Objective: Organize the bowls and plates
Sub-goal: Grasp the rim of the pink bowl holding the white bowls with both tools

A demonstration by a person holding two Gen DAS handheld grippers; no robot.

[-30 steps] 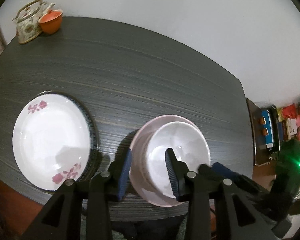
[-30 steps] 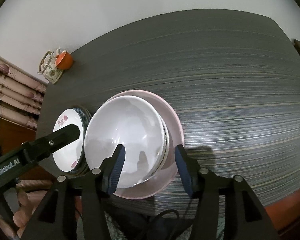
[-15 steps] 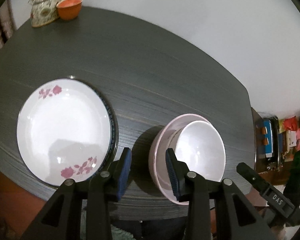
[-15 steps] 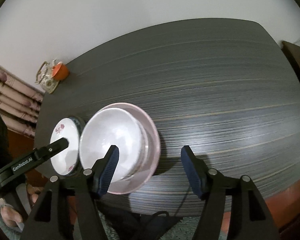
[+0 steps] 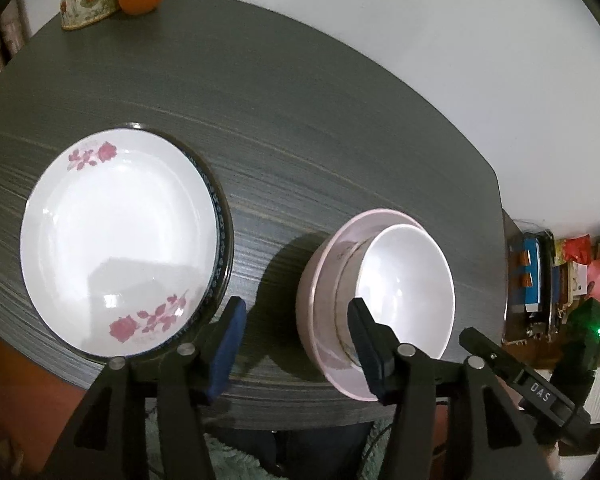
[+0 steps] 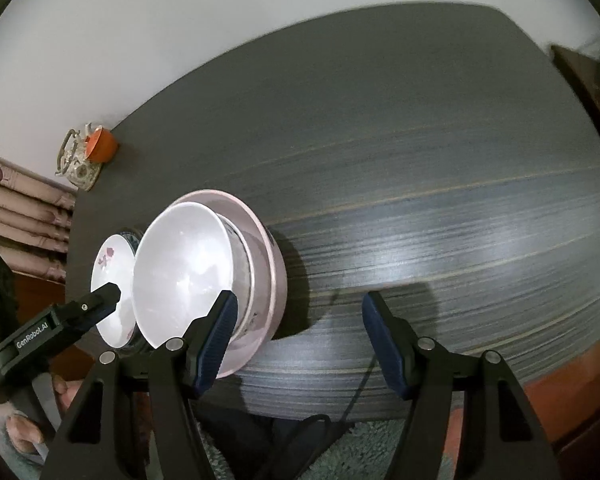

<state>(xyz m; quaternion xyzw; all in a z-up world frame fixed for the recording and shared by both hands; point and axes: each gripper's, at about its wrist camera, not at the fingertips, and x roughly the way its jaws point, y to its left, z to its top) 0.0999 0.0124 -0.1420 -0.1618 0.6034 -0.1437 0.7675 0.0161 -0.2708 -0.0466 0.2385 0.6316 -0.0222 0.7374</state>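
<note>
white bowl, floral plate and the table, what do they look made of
White bowl: glazed ceramic or melamine; smooth, glossy, with soft highlights, so the look leaves it open.
Floral plate: likely glazed ceramic or porcelain; shiny white face reflecting light, with printed pink flowers.
Table: wood or wood-look laminate; dark grey, matte, with fine streaked grain lines.

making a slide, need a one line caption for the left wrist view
Open left gripper above the dark table, between the floral plate and the nested bowls.

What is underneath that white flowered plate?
Under the flowered plate a dark blue patterned rim peeks out, so another plate lies beneath. Its face, and anything below, is covered.
</note>
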